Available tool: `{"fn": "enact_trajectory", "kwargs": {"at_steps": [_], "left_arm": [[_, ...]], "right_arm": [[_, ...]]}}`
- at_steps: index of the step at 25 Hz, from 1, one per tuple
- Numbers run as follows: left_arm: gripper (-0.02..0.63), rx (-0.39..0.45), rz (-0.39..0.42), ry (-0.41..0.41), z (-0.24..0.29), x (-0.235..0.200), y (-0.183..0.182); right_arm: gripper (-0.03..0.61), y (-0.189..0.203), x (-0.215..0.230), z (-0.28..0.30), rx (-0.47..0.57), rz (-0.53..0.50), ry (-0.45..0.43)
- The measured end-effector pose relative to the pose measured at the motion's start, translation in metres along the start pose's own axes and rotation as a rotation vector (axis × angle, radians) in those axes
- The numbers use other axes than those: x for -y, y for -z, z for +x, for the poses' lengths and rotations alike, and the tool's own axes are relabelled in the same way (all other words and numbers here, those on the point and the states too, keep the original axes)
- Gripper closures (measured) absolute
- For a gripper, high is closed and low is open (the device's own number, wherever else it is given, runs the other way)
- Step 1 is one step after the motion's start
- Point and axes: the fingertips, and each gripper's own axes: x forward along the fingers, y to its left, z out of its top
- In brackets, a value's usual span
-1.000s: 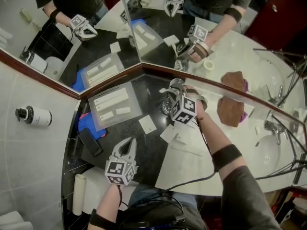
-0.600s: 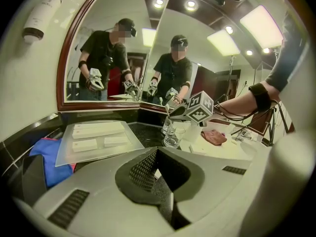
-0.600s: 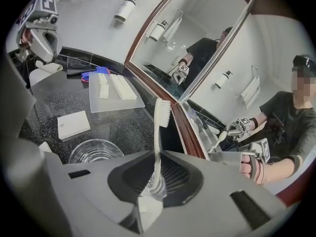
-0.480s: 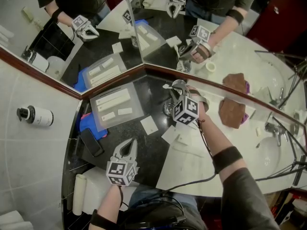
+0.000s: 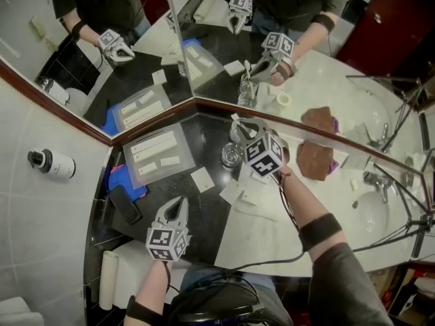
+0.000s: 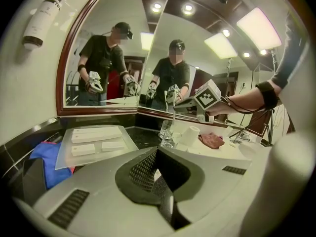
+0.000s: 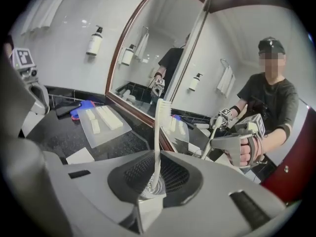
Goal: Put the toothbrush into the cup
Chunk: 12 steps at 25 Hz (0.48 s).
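Note:
A white toothbrush (image 7: 158, 132) stands upright between the pads of my right gripper (image 7: 157, 174), bristles at the top. Its jaws have just been closing and now pinch the handle. In the head view the right gripper (image 5: 246, 129) hangs just above and beyond a clear glass cup (image 5: 231, 156) on the black counter. The left gripper view shows the same cup (image 6: 168, 132) under the right gripper. My left gripper (image 5: 178, 206) hovers low near the counter's front, jaws shut with nothing between them (image 6: 157, 153).
A translucent tray (image 5: 161, 151) with white boxes lies left of the cup, beside a blue cloth (image 5: 126, 180) and a black item (image 5: 127, 204). White cards (image 5: 202, 179), a brown cloth (image 5: 314, 160), a rolled towel (image 5: 109, 279) and a sink (image 5: 370, 212) surround the work area. Mirrors line the back.
The right gripper has lifted away from the counter beside the glass, carrying the toothbrush upward. The left gripper has stayed put.

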Motion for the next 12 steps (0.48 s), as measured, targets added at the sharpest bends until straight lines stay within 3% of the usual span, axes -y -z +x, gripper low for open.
{"fn": "enact_trajectory", "kwargs": {"at_steps": [6, 12], "left_arm": [[0.612, 0.034, 0.012, 0.013, -0.004, 0.015, -0.015], [0.612, 0.056, 0.036, 0.026, -0.007, 0.033, -0.028]], "right_arm": [[0.52, -0.009, 0.019, -0.055, 0.065, 0.288, 0.004], [0.52, 0.011, 0.019, -0.105, 0.118, 0.434, 0.014]]}}
